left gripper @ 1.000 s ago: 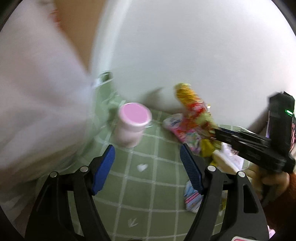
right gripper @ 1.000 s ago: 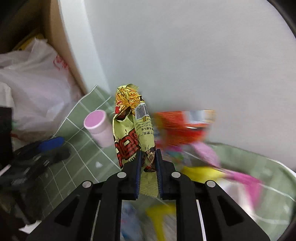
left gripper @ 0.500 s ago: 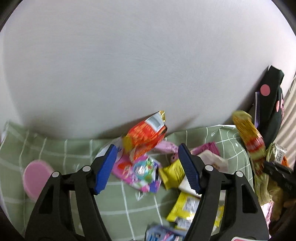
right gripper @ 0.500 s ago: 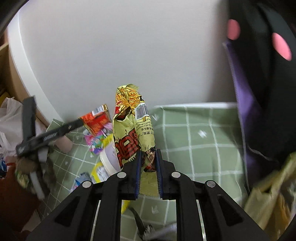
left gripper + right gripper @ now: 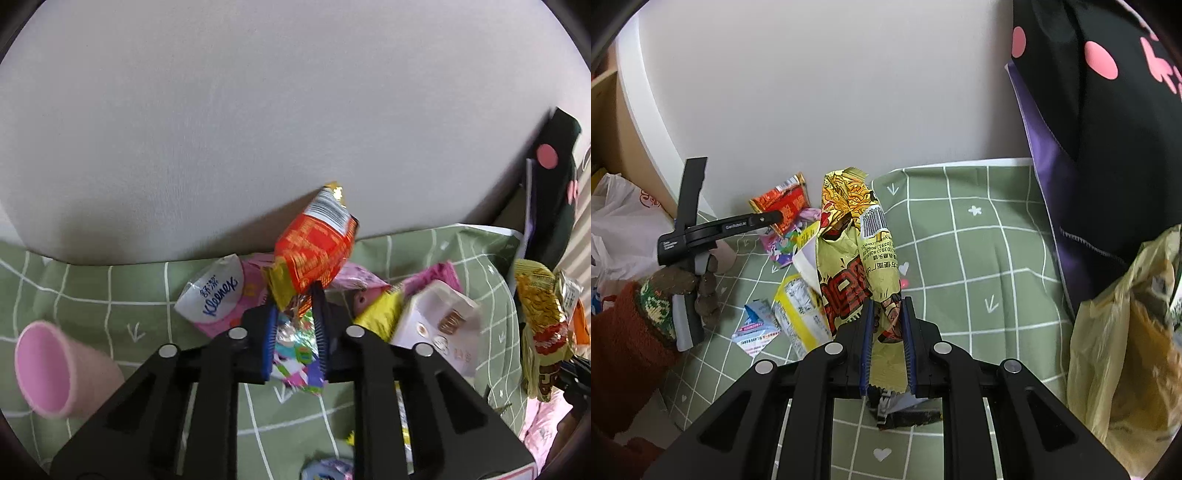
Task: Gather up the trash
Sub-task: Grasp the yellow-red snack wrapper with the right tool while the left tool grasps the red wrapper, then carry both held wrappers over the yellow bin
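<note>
My left gripper [image 5: 293,319] is shut on the lower end of a red and gold snack wrapper [image 5: 314,251], which stands up against the white wall above a pile of wrappers. The left gripper also shows in the right wrist view [image 5: 768,218] at the left, on the red wrapper [image 5: 781,203]. My right gripper [image 5: 887,332] is shut on a yellow-green noodle wrapper [image 5: 857,258] and holds it upright above the green checked cloth [image 5: 979,258]. That wrapper shows in the left wrist view [image 5: 541,317] at the far right.
A pink cup [image 5: 48,373] lies on its side at the left. A Kleenex pack [image 5: 218,291], a white box [image 5: 439,321] and several wrappers lie on the cloth. A yellow plastic bag [image 5: 1126,350] sits at the right, a black dotted bag [image 5: 1108,129] behind it, a white bag [image 5: 624,229] at the left.
My left gripper has moved in to the pile and shut on the red wrapper. My right gripper has kept the noodle wrapper and shifted slightly.
</note>
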`<state>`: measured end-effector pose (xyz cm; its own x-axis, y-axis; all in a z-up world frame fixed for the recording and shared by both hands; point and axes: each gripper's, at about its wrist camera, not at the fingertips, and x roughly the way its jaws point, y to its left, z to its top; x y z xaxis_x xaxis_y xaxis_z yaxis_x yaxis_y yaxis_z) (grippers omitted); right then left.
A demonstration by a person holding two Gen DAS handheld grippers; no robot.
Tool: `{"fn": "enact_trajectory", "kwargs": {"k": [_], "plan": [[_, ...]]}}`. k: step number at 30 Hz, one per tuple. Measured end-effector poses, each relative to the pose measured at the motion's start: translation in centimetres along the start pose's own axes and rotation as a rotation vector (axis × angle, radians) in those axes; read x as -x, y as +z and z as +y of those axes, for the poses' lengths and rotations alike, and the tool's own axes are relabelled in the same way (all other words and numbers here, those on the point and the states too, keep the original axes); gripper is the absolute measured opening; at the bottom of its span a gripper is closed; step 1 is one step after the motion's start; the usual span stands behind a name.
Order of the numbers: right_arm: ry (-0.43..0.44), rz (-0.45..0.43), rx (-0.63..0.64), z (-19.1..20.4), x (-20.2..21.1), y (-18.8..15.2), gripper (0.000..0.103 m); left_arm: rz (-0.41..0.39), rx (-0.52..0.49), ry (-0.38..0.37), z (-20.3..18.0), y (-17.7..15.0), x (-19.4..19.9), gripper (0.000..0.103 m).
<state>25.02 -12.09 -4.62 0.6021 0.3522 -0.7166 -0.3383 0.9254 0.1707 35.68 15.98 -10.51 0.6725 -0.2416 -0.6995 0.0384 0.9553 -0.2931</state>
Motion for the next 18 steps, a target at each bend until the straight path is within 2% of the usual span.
{"fn": "enact_trajectory", "kwargs": {"k": [8,10,15,18], "plan": [[-0.022,-0.018,-0.001,0.3,1.2,-0.6,0.015,-0.059,0.015,-0.035,-2.2,-1.1,5.0,0.015],[-0.032,-0.032,-0.004,0.2,1.8,-0.4,0.015,-0.068,0.011,-0.063,-3.5,-1.1,6.1,0.014],[-0.069,-0.091,-0.013,-0.5,4.3,0.1,0.015,-0.098,-0.077,-0.179,-8.5,-0.3,9.3,0.014],[-0.104,-0.155,-0.027,-1.6,7.0,0.5,0.015,-0.125,-0.144,-0.261,-12.0,0.3,11.1,0.014]]}}
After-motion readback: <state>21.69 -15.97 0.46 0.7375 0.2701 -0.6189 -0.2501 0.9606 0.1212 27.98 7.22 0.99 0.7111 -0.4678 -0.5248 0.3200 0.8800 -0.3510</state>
